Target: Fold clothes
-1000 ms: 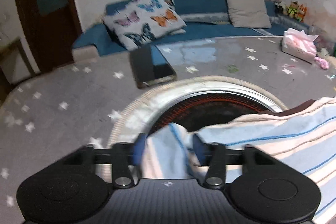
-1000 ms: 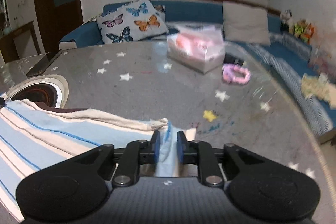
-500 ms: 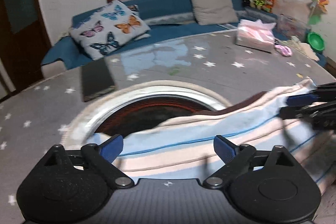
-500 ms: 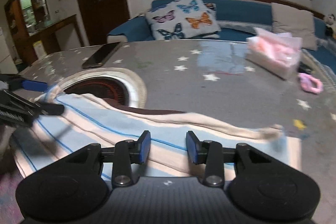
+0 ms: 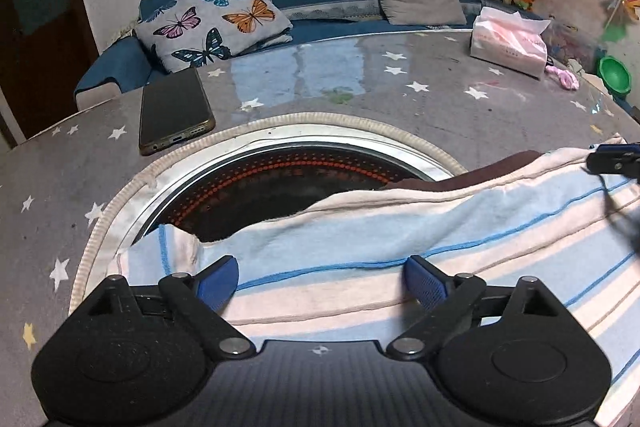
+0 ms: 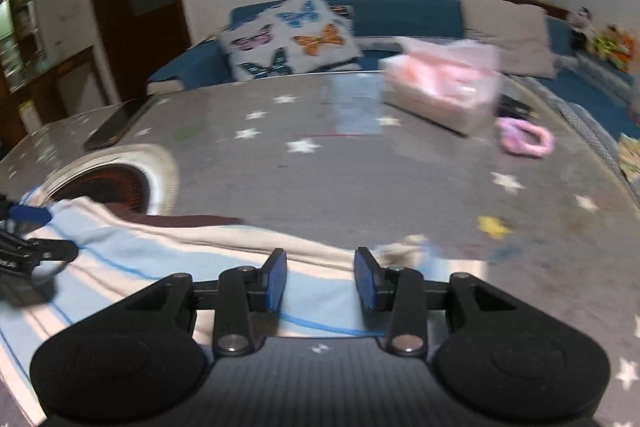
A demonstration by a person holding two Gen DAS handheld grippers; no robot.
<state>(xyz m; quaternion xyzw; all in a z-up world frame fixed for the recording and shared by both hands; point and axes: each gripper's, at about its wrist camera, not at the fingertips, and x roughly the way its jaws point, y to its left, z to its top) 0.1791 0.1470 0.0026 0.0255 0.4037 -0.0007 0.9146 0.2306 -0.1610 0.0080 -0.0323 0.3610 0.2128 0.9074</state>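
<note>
A striped garment (image 5: pixel 400 239) in pale blue, cream and thin blue lines lies folded on the grey star-print table, its far edge over the round heater opening. It also shows in the right wrist view (image 6: pixel 168 263). My left gripper (image 5: pixel 320 283) is open wide and empty just above the garment's left end. My right gripper (image 6: pixel 320 279) is open and empty above the garment's right end; its tip shows at the right edge of the left wrist view (image 5: pixel 616 159). The left gripper's tip shows at the left edge of the right wrist view (image 6: pixel 28 251).
A round heater opening (image 5: pixel 280 183) with a cream rim sits in the table. A black phone (image 5: pixel 172 111) lies beyond it on the left. A pink tissue box (image 5: pixel 508 47), a pink hair tie (image 6: pixel 524 139) and a green bowl (image 5: pixel 614 75) are at the right. A blue sofa with a butterfly pillow (image 5: pixel 212 23) stands behind.
Both grippers were shut on the garment's ends a second ago. They have let go and opened; the garment now lies flat on the table. The right view has swung to the right.
</note>
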